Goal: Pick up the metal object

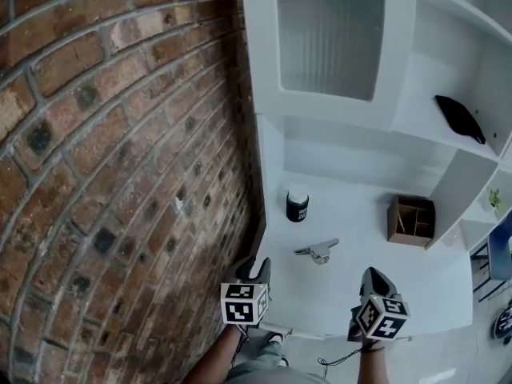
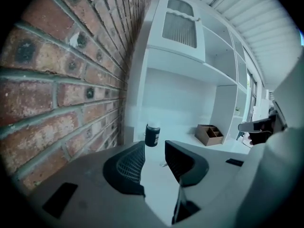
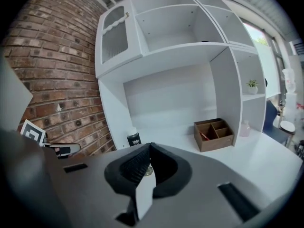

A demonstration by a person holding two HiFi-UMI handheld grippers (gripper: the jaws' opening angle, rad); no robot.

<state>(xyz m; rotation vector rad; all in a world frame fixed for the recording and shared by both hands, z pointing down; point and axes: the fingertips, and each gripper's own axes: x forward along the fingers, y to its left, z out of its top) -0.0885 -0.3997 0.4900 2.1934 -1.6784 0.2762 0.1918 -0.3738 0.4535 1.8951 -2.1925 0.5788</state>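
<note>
Metal object [image 1: 318,251] flat on white bench [image 1: 416,282], in front of black jar [image 1: 297,206]. Brick wall [image 1: 120,174] left, white shelves [image 1: 432,126] behind. Left claw [image 1: 258,270] spread, right claw [image 1: 374,282] pressed together; both empty, at bench's near edge, apart from object.

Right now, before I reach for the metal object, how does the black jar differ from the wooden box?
The black jar is dark and round; the wooden box is brown and square-cornered. The jar has a white lid on; the box is open, split into compartments. The jar stands nearer the brick wall, the box further right. Both stand on the white desk.
</note>
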